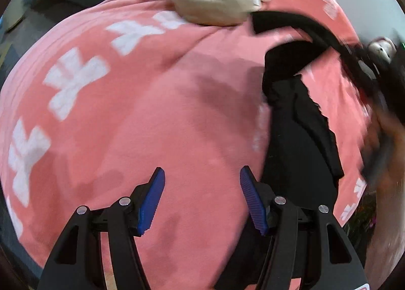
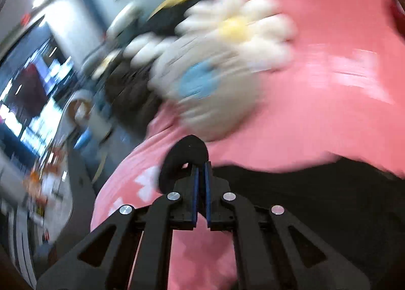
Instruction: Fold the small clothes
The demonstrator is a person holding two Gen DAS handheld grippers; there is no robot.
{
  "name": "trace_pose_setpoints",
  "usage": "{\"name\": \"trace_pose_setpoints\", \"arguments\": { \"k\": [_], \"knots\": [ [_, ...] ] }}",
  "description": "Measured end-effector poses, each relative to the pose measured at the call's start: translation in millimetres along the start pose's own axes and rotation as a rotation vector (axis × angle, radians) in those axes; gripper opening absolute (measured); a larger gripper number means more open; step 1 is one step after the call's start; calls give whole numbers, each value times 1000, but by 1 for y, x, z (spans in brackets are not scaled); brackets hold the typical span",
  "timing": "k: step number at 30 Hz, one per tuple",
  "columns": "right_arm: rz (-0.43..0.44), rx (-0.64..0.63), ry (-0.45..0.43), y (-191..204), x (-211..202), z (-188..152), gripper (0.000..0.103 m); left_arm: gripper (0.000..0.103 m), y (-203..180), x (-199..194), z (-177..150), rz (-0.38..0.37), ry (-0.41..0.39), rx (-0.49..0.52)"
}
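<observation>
Your right gripper (image 2: 201, 183) is clamped on the black garment (image 1: 298, 138), lifted at your 1 o'clock, long axis 12-to-6. Your left gripper (image 1: 202, 199) gapes empty, nearer its lower hem.

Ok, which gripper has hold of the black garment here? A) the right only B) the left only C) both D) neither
A: the right gripper is shut on a fold of the black garment, while the left gripper is open over the pink blanket.
</observation>
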State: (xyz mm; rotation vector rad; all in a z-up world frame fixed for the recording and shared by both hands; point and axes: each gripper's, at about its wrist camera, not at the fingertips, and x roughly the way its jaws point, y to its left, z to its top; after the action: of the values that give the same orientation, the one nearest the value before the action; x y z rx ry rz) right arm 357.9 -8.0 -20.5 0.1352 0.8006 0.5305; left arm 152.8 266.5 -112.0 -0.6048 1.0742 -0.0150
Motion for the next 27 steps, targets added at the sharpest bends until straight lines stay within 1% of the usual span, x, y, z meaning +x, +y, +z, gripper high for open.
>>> {"name": "trace_pose_setpoints", "arguments": {
  "k": [1,2,3,4,5,6,7,9,11,13,14,16,17,18,19,20,22,23,27],
  "knots": [
    [-111,11,29,-32,-20,-22,27,59,-10,4,2,-10,1,16],
    [-201,20,66,-54,-31,-39,54,59,-25,10,4,-22,6,30],
    [-299,44,120,-83,-46,-66,55,59,-34,14,5,-35,13,36],
    [-325,76,144,-101,-59,-83,55,60,-46,19,6,-57,23,43],
    [-342,134,163,-121,-78,-104,54,64,-62,26,6,-70,32,50],
    [-347,190,156,-134,-98,-121,54,64,-72,29,5,-70,35,50],
    [-322,235,135,-140,-116,-132,54,64,-83,34,5,-75,37,54],
    [-268,276,114,-143,-131,-138,54,64,-104,44,3,-59,45,57],
    [-204,310,112,-142,-129,-133,54,64,-121,48,1,-69,47,48],
    [-165,328,86,-143,-117,-119,54,64,-132,47,-3,-69,43,51],
    [-137,356,75,-149,-107,-108,54,64,-138,45,-6,-63,42,61],
    [-126,430,90,-159,-93,-89,55,65,-148,42,-13,-53,42,87],
    [-96,489,88,-169,-85,-80,54,66,-150,41,-16,-45,42,98],
    [-68,547,67,-177,-79,-72,54,66,-152,38,-19,-31,39,112],
    [-71,586,58,-184,-73,-62,54,66,-153,36,-23,-24,35,124],
    [-81,598,65,-188,-66,-55,54,67,-152,35,-26,-18,35,134],
    [-138,607,93,-194,-48,-39,54,67,-150,36,-31,1,43,138],
    [-198,597,153,-198,-32,-30,54,67,-150,37,-32,3,47,137],
    [-402,609,274,-210,11,-26,54,67,-145,43,-36,3,69,109]
  ]
}}
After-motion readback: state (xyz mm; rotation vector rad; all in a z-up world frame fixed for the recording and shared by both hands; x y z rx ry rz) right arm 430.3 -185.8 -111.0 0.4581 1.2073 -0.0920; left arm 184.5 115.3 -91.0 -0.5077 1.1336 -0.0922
